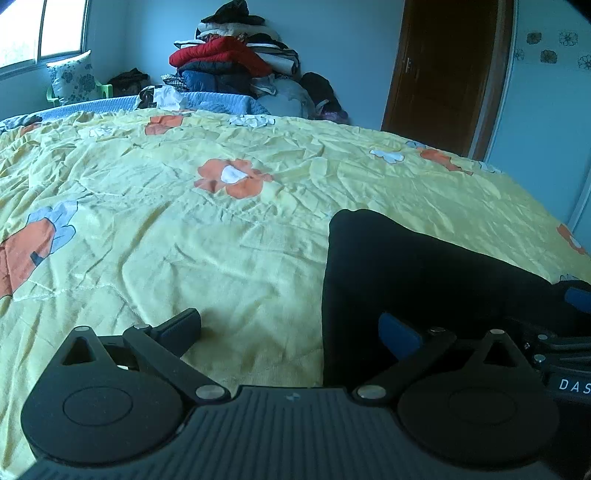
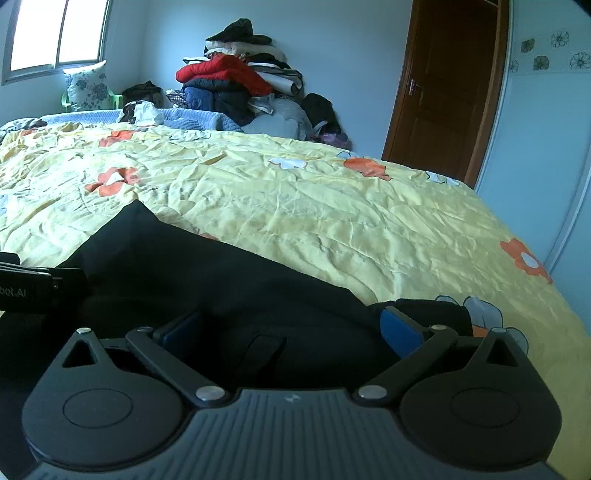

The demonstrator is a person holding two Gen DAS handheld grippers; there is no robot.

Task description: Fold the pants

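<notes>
Black pants (image 1: 406, 266) lie folded on the yellow flowered quilt (image 1: 221, 229), near its front edge. My left gripper (image 1: 290, 330) is open wide and straddles the pants' left edge: its right finger with the blue pad (image 1: 399, 334) is over the cloth, its left finger (image 1: 181, 328) over bare quilt. In the right wrist view the pants (image 2: 207, 273) spread under my right gripper (image 2: 291, 330), which stands fully open just above the dark fabric, its pads apart from it. Each gripper shows at the edge of the other's view.
The quilt (image 2: 332, 221) covers a large bed. A tall pile of clothes (image 1: 229, 62) rises behind the bed's far side. A brown door (image 1: 443, 74) stands at the right, a window (image 1: 40, 29) at the far left.
</notes>
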